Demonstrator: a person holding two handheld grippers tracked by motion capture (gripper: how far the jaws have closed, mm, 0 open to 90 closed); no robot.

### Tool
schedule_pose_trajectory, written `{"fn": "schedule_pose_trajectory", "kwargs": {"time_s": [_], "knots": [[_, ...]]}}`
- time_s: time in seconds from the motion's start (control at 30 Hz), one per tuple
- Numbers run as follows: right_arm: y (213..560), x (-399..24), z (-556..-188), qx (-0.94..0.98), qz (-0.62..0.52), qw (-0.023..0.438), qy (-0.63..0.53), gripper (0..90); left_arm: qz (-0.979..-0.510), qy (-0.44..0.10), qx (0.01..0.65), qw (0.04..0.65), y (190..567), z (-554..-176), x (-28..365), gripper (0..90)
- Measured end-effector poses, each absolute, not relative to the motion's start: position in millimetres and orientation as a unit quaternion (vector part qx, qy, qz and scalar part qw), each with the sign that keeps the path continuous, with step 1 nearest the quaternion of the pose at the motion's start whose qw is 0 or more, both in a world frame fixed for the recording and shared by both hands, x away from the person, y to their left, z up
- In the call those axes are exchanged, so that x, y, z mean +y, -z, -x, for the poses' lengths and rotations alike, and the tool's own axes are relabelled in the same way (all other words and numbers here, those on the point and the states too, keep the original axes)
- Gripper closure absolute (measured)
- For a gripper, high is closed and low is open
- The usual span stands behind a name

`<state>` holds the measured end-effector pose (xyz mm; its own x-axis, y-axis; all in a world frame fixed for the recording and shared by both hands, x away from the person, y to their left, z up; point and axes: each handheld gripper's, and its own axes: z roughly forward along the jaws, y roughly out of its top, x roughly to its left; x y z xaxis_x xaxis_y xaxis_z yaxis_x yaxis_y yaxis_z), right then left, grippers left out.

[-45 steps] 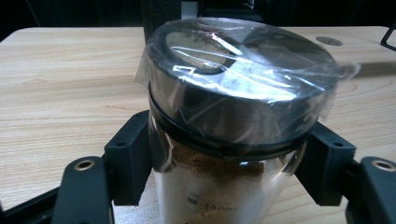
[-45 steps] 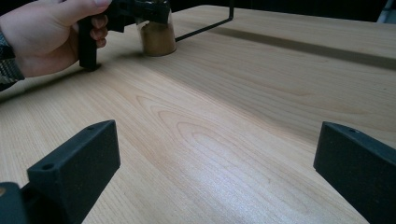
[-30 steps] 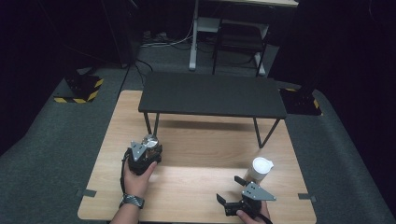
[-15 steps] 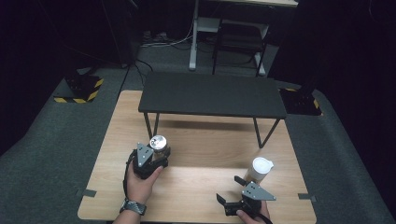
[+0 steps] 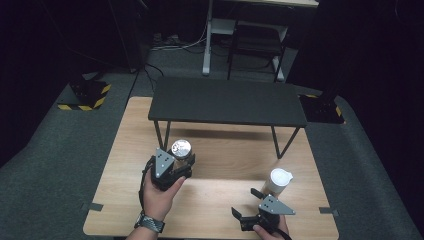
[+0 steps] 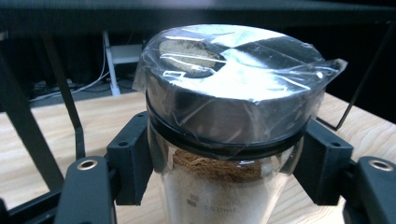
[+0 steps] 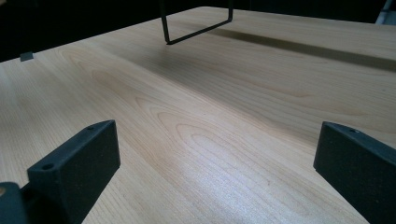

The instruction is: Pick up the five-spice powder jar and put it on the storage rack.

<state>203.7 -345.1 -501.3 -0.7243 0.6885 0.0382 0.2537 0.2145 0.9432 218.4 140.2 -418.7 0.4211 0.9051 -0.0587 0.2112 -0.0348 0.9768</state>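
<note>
My left gripper (image 5: 181,161) is shut on a glass jar (image 5: 181,148) and holds it upright above the wooden table (image 5: 220,150), in front of the low black shelf (image 5: 227,102). In the left gripper view the jar (image 6: 229,93) has a dark lid wrapped in clear film and brown powder inside. Both black pads (image 6: 133,158) press on its neck. At the table's near edge, my right gripper (image 5: 245,202) stands open with nothing between its pads (image 7: 77,165), low over bare wood (image 7: 201,116). A white lidded container (image 5: 279,181) stands just beyond it.
The black shelf stands on thin wire legs (image 7: 196,23) across the far half of the table. Grey carpet surrounds the table, with a yellow-and-black striped base (image 5: 85,97) at the left and a desk frame (image 5: 250,40) behind.
The left gripper has lifted the jar off the table and carried it a little to the right, toward the shelf. The right gripper has stayed where it was.
</note>
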Motion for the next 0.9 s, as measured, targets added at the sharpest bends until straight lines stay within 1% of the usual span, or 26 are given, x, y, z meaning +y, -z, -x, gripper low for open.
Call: {"fn": "schedule_pose_trajectory", "kwargs": {"time_s": [0.43,0.9], "knots": [[501.1,-344.5,-204.3,0.755,-0.309,0.200,-0.542,0.1,-0.631,-0.345,0.418,0.555,387.6,-215.5,132.6,30.9],[500.8,-343.7,-204.9,0.757,-0.306,0.200,-0.542,0.0,-0.616,-0.365,0.411,0.565,356.1,-232.8,123.2,30.9]]}}
